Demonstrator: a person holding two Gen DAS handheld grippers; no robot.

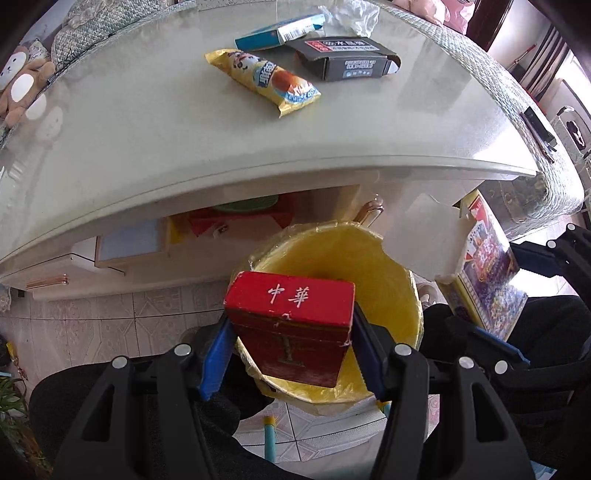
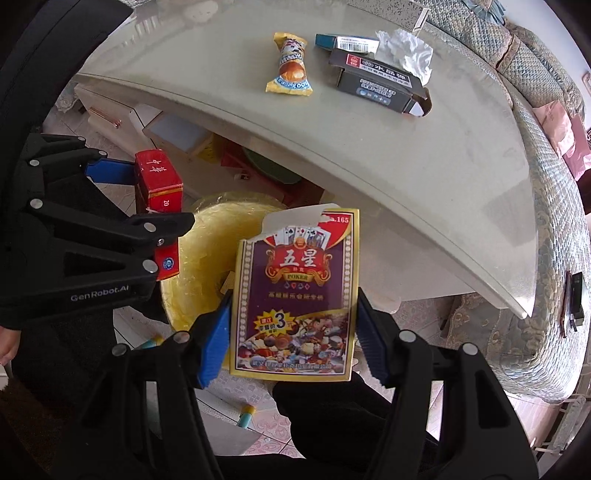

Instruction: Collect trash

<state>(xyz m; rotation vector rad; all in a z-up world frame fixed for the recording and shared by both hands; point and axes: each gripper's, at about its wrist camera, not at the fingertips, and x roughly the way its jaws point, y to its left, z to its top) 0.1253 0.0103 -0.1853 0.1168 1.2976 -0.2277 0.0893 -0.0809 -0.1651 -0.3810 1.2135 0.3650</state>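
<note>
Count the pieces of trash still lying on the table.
4: yellow snack wrapper, teal-and-white carton, dark grey open-ended box and crumpled white tissue, clustered at the far side. More could lie outside view.

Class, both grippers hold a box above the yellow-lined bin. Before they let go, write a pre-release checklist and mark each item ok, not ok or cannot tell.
1. Left gripper jaws clamp the red box: ok.
2. Right gripper jaws clamp the poker card box: ok.
3. Red box over the bin opening: ok.
4. Poker card box fully over the opening: cannot tell; it hangs near the rim.
5. Bin liner open: ok.
6. Table cleared of trash: not ok; snack wrapper, dark box, blue box and crumpled tissue remain.
</note>
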